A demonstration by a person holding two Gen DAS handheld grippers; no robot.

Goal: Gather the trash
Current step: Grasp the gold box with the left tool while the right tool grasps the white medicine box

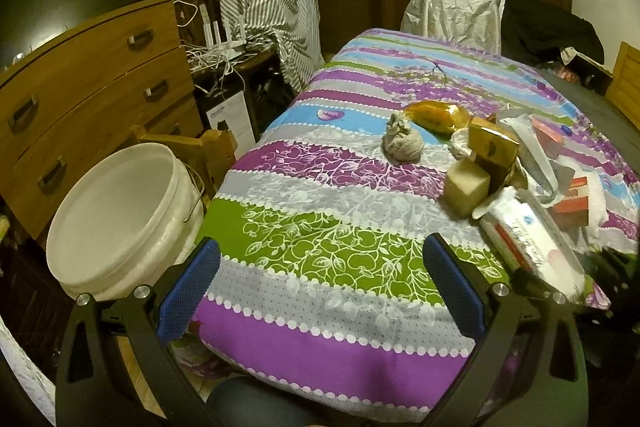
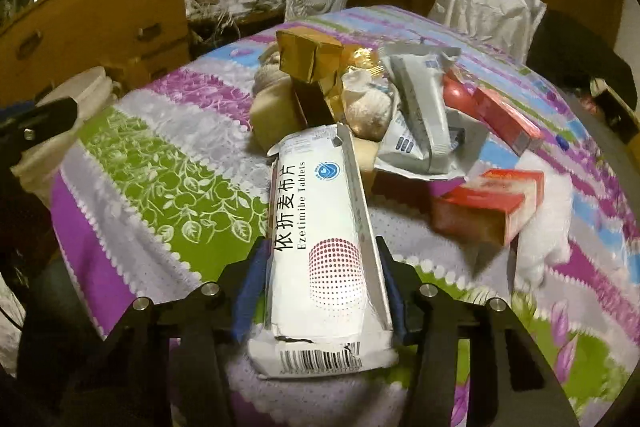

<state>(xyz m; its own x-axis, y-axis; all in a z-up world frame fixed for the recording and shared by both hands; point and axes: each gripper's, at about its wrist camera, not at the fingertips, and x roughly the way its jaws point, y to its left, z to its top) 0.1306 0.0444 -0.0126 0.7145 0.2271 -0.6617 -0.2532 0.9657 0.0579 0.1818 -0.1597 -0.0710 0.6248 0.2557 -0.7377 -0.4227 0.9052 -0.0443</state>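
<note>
Right hand-held gripper (image 2: 324,287) pinches the tablet box (image 2: 320,227) by its long sides, long axis running straight ahead, over the surface (image 1: 320,267). Left hand-held gripper (image 1: 320,283) spread, empty. Bucket (image 1: 120,211) lies left, nearer the left hand.

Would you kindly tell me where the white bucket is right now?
In the left wrist view the white bucket stands at the left, off the table's near-left corner, in front of the wooden dresser.
</note>
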